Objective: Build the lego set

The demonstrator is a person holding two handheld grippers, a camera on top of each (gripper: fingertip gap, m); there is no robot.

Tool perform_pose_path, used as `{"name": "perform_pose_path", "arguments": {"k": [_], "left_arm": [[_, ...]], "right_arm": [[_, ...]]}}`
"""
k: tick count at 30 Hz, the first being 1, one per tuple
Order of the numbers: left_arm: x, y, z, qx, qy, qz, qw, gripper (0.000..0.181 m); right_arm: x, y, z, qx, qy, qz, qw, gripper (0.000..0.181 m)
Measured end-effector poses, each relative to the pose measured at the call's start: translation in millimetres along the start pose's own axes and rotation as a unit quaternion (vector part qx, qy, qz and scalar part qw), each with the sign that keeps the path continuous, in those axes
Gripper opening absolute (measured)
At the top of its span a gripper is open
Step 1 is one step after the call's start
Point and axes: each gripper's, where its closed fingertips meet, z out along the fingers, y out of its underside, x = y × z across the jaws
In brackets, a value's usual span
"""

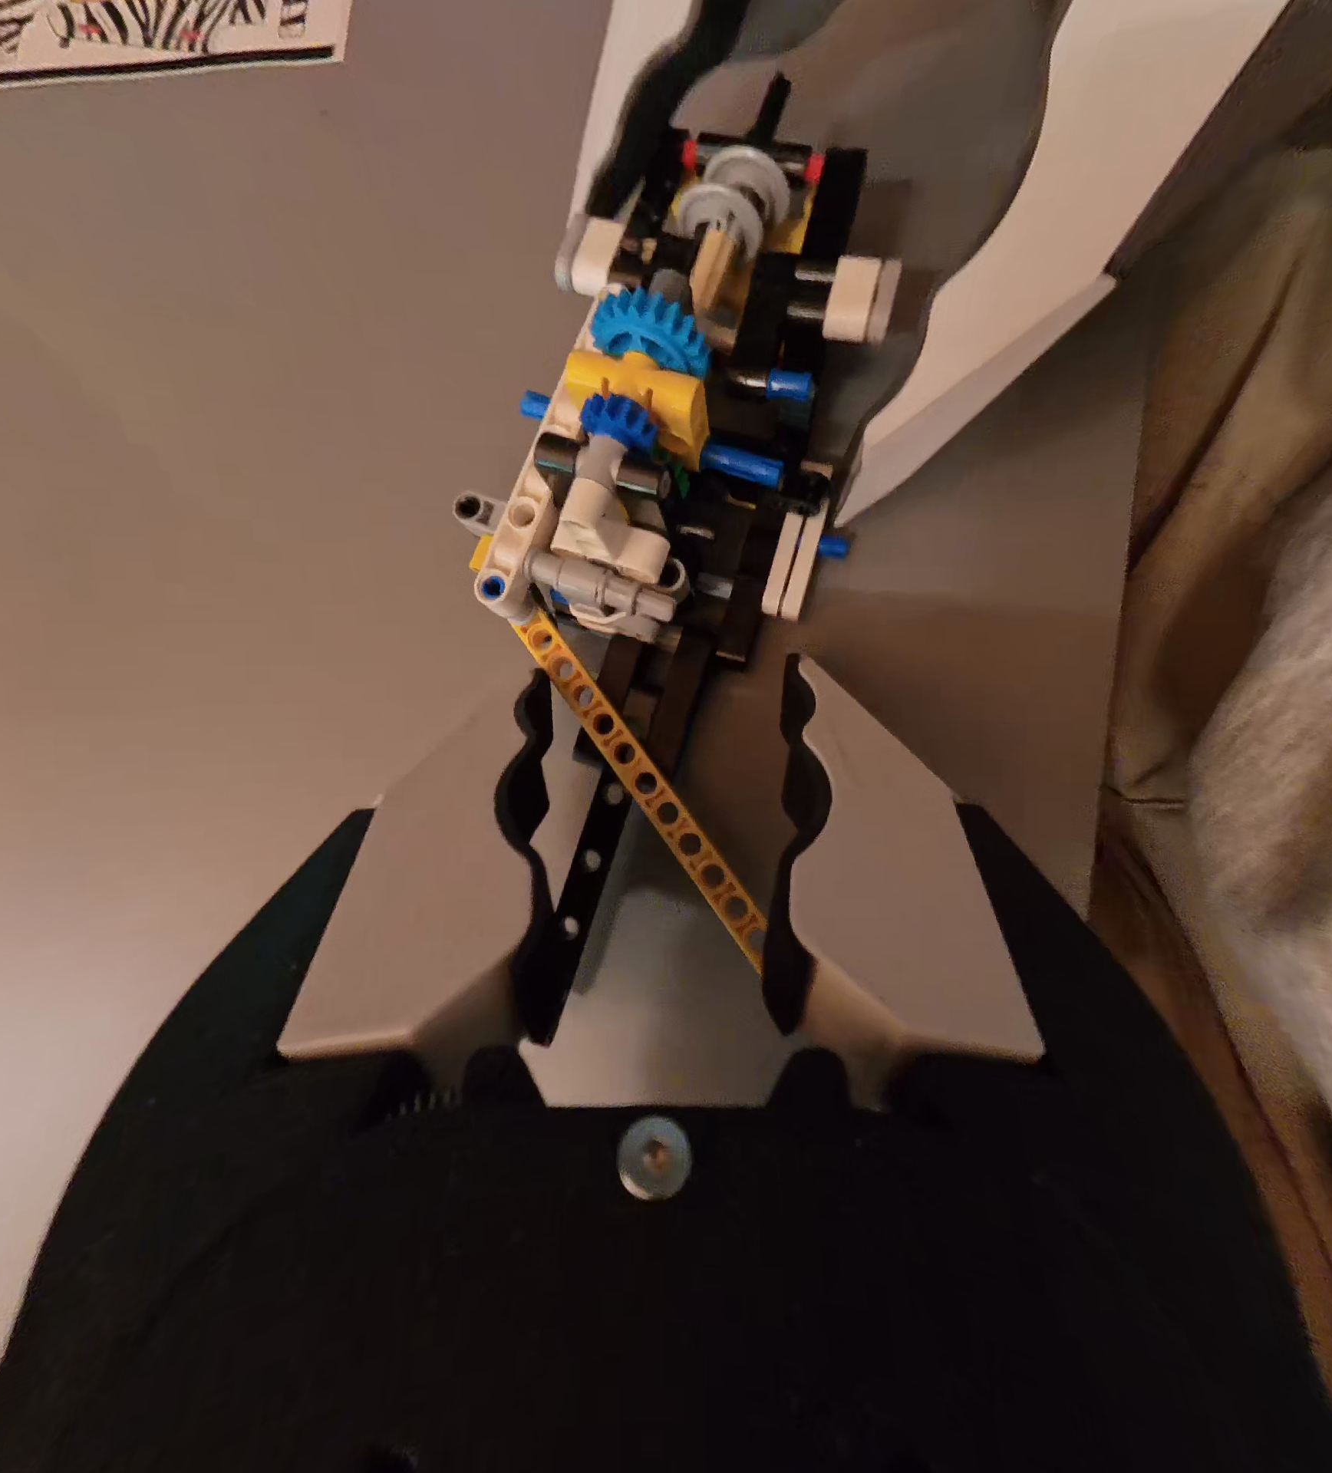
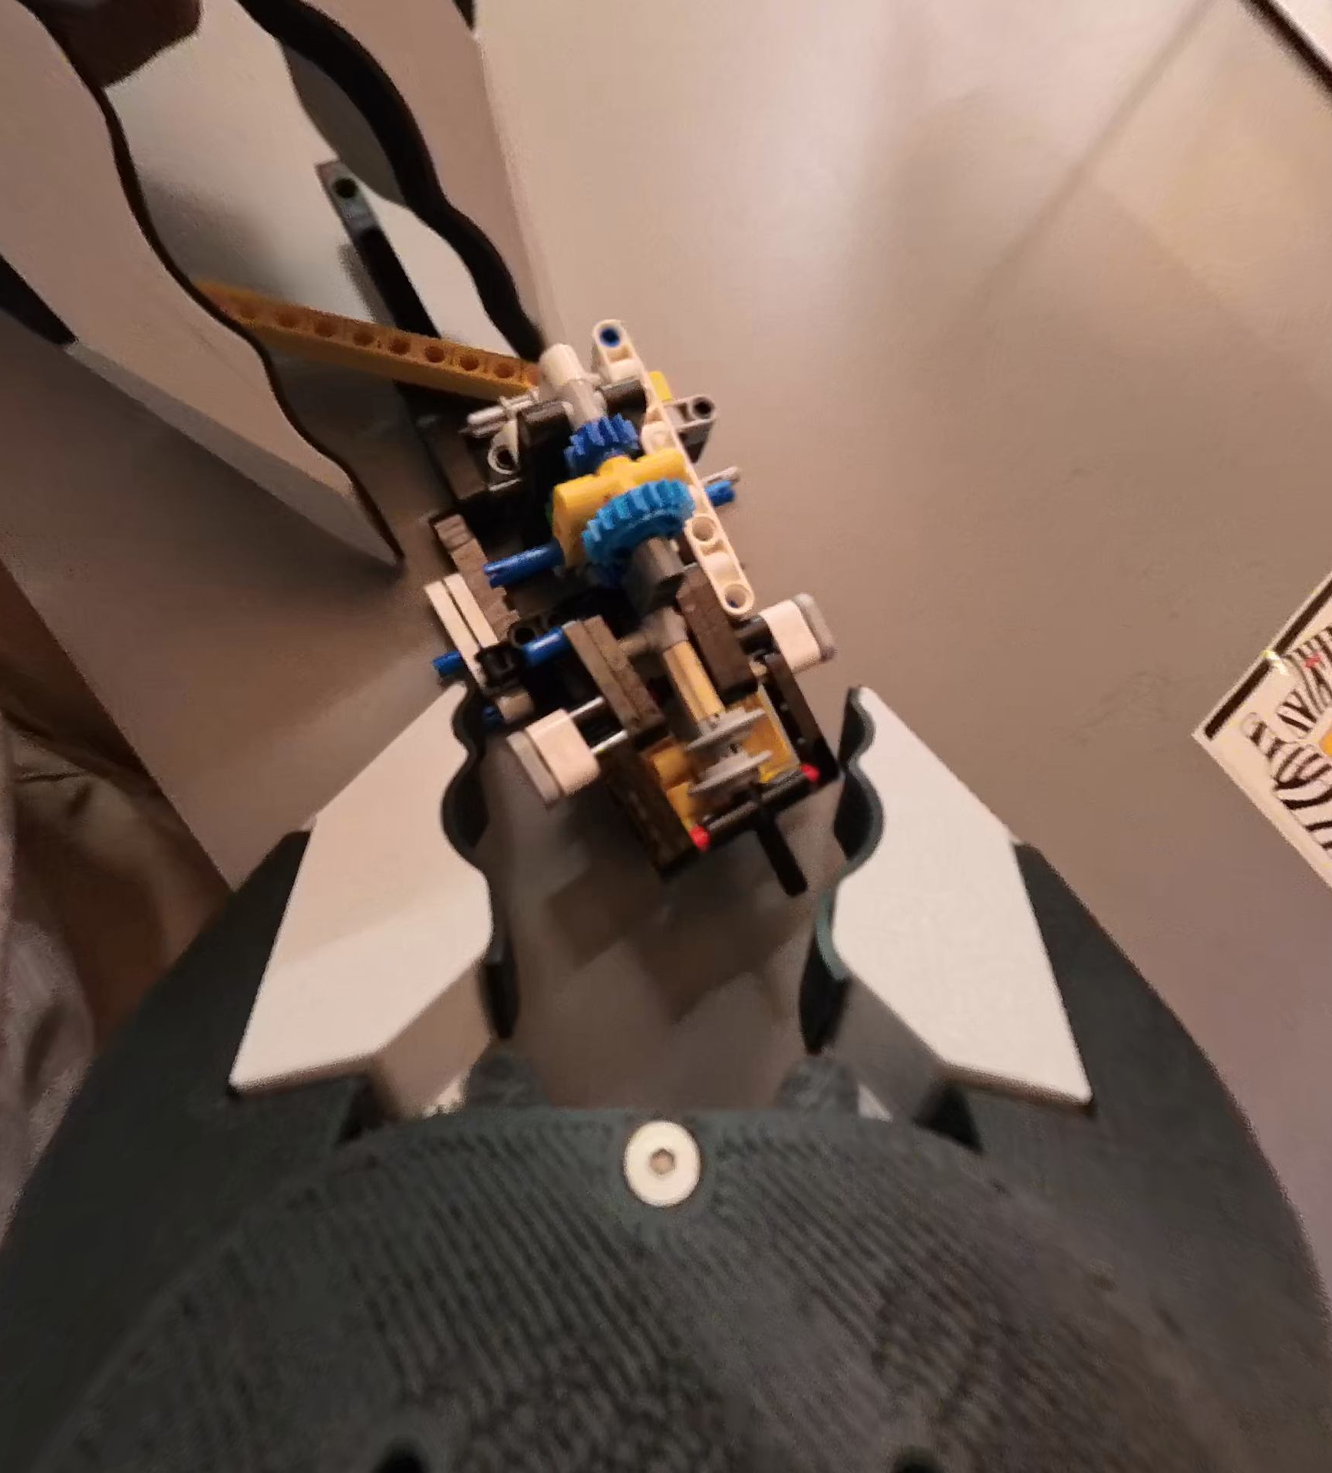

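The half-built lego chassis (image 1: 663,446) hangs in mid-air between the two tools, above the pale counter (image 1: 129,638). The left tool (image 1: 667,797) clamps its black beam (image 1: 591,845) and the loose-angled yellow beam (image 1: 647,789). The right tool (image 2: 659,765) closes narrowly around the opposite end, by the grey pulleys (image 2: 719,757) (whether it presses firmly I cannot tell). This looks like a mid-build reorientation or handover. Next, I judge, the yellow beam needs swinging parallel and pinning, without stressing the blue gears (image 1: 647,331).

lego assembly (image 1: 647,446) between opposing grippers, zebra sheet (image 2: 1316,749) right on table (image 2: 966,359)
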Motion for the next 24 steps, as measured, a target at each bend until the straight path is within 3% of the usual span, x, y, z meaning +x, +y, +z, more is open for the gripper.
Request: {"name": "perform_pose_path", "arguments": {"k": [2, 6, 9, 10, 13, 20, 24], "left_arm": [[4, 1, -3, 0.005, -0.001, -0.005, 1.0, 0.056], [6, 1, -11, 0.042, -0.013, -0.017, 0.999, 0.059], [6, 1, -10, 0.06, -0.005, -0.026, 0.998, 0.066], [5, 1, -8, 0.06, -0.004, -0.029, 0.998, 0.069], [6, -1, -4, 0.06, 0.004, -0.028, 0.998, 0.071], [7, -9, 0, 0.077, 0.005, -0.022, 0.997, 0.075], [4, -13, 1, 0.088, 0.007, -0.031, 0.996, 0.077]], "right_arm": [[6, 1, -11, 0.003, 0.015, -0.011, 1.0, 0.094], [4, -8, -40, 0.036, 0.026, -0.046, 0.998, 0.081], [-24, -24, -50, 0.062, -0.012, -0.083, 0.995, 0.056], [-34, -29, -48, 0.064, -0.025, -0.094, 0.993, 0.046], [-59, -31, -28, 0.025, -0.058, -0.123, 0.99, 0.041], [-55, -17, 2, -0.106, -0.016, -0.21, 0.972, 0.04], [-62, -23, -9, -0.084, -0.027, -0.217, 0.972, 0.033]]}}
